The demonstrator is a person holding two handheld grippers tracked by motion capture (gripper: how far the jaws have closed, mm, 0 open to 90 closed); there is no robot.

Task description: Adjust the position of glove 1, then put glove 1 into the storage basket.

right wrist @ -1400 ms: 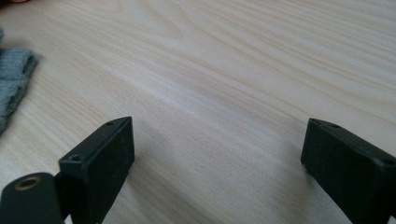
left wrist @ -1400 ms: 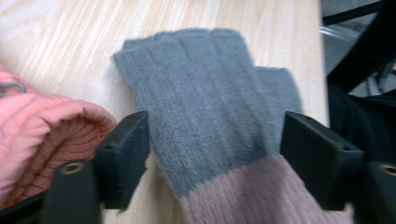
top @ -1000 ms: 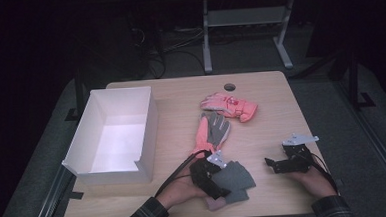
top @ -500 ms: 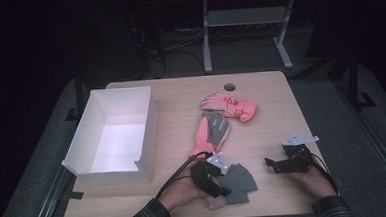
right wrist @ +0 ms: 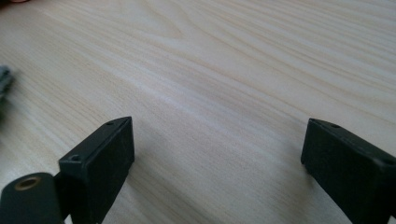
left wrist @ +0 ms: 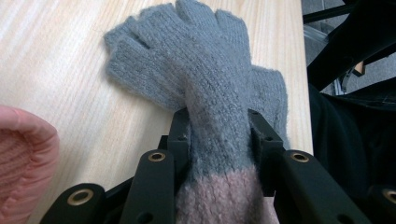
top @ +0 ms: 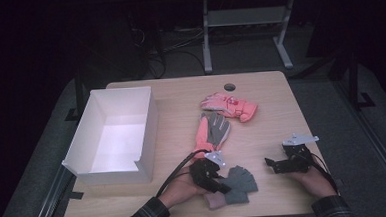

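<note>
A grey knit fingerless glove with a pink cuff lies near the table's front edge, on top of a second grey glove. My left gripper has just been closing, and its jaws now press on both sides of the glove's wrist. To the right, my right gripper rests low over bare wood, open, with nothing between its jaws.
A white open box stands at the left of the table. Two pink gloves lie in the middle, one with a grey palm. Pink knit fabric lies just left of my left gripper.
My left gripper's jaws have drawn together around the grey glove's wrist. Both hands have stayed where they were.
</note>
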